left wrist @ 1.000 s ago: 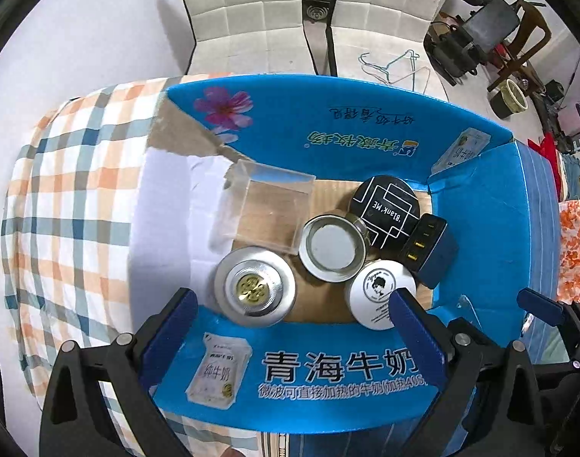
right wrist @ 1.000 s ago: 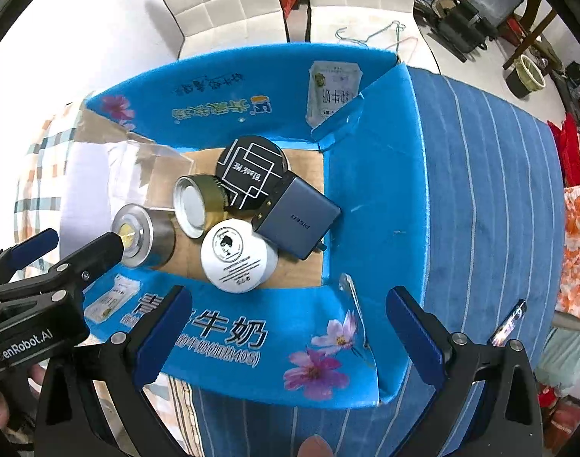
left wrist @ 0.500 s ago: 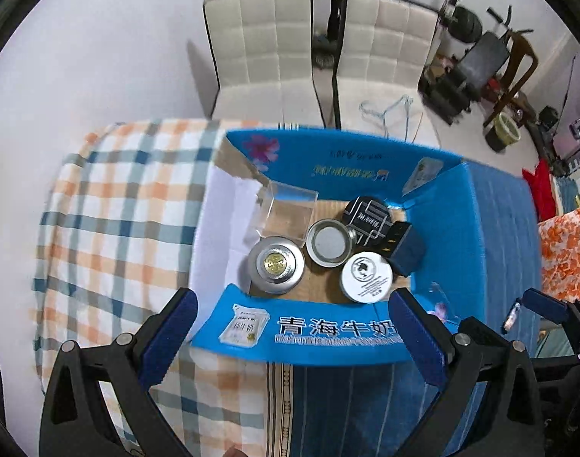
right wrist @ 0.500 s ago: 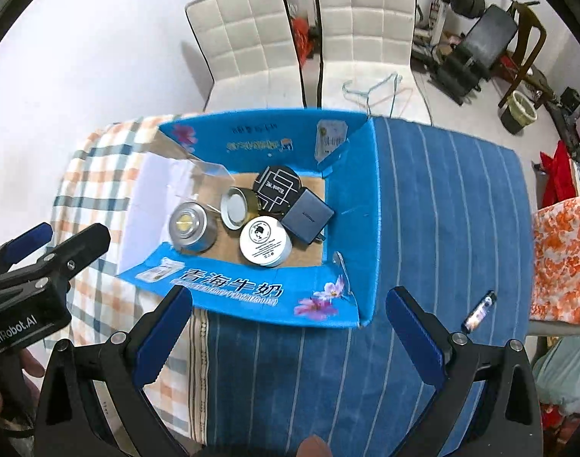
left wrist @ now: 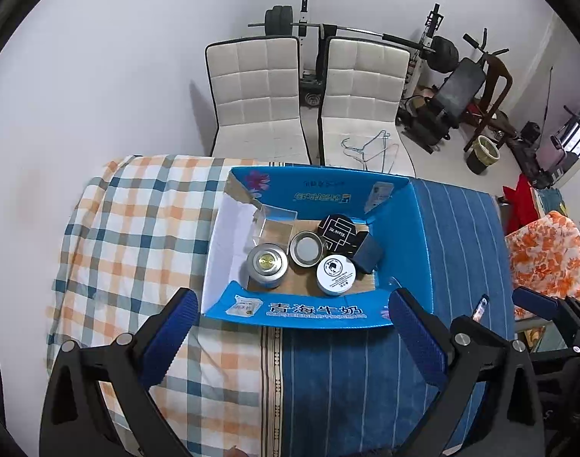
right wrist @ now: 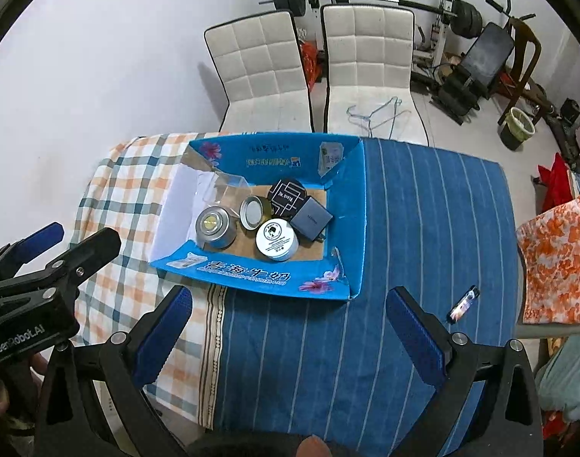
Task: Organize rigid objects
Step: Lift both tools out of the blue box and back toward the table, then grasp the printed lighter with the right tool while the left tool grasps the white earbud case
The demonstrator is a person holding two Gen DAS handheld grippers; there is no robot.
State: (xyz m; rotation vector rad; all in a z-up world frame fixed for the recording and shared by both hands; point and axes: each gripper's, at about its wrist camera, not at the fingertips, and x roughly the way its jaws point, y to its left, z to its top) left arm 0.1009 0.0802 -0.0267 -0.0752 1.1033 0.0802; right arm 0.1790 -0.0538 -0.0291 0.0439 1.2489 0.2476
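An open blue cardboard box sits on the cloth-covered table. Inside it lie a silver tin, a small open tin, a white round jar, a black patterned disc, a dark charger block and a clear plastic case. My left gripper hangs open well above the box's near wall, holding nothing. My right gripper is open and empty too, high over the blue striped cloth.
A small lighter-like item lies on the blue striped cloth to the right. Checked cloth covers the table's left part. Two white chairs stand behind the table, with gym gear and an orange-patterned cloth at right.
Both grippers have risen and pulled back far from the box, which now looks much smaller. Both stayed open; the objects in the box have not moved.
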